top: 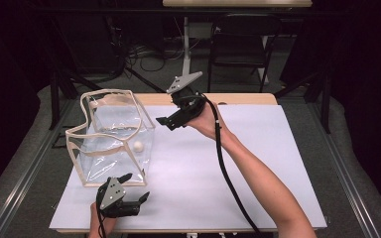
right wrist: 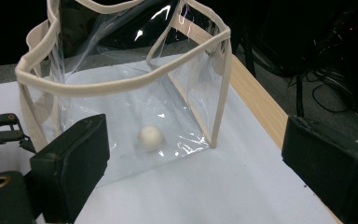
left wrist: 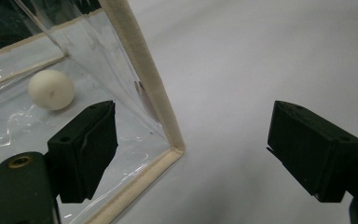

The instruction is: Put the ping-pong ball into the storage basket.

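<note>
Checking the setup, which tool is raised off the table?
The right tool, held up in the air beside the clear bag; the left tool sits low by the bag's near corner.

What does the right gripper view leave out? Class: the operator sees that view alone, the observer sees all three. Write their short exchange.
Operator: I see a clear bag with a white ball in it. Where are my right tongs?
Observer: The right tongs are held in the air beside the clear bag, open, near its top rim.
Operator: And the left tongs?
Observer: The left tongs sit low at the bag's near bottom corner, open.
Operator: Are they gripping the bag?
Observer: No. In the left gripper view the bag's trimmed corner lies between the open jaws, untouched, with the white ball behind the plastic.
</note>
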Demonstrator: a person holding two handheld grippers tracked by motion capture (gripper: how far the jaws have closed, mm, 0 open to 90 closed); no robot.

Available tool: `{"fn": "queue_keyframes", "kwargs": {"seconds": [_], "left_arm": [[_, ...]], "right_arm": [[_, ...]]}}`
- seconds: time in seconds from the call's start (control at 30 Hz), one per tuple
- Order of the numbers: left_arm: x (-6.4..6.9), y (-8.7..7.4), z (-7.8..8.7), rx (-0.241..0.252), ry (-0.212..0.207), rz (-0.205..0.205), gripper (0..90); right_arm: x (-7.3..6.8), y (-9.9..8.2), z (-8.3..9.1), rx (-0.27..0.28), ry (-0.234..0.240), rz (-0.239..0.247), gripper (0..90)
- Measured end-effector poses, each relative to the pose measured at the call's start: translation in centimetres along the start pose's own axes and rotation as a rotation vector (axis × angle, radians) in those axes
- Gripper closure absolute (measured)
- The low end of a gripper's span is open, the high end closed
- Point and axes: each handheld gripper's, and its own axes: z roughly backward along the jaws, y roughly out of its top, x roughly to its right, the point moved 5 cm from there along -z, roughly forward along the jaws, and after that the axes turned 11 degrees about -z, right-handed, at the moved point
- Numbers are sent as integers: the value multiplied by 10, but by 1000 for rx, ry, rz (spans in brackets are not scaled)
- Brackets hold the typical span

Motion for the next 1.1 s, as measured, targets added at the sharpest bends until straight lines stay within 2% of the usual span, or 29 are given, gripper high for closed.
{"fn": "queue_keyframes", "kwargs": {"seconds": [0.63, 1.1], "left_arm": [[0, 0, -1, -3, -4, -7, 162], [0, -1, 1, -1, -3, -5, 162]], "right_arm": [[8, -40, 22, -22, -44, 9, 46], [10, -75, 41, -21, -59, -19, 18]]}}
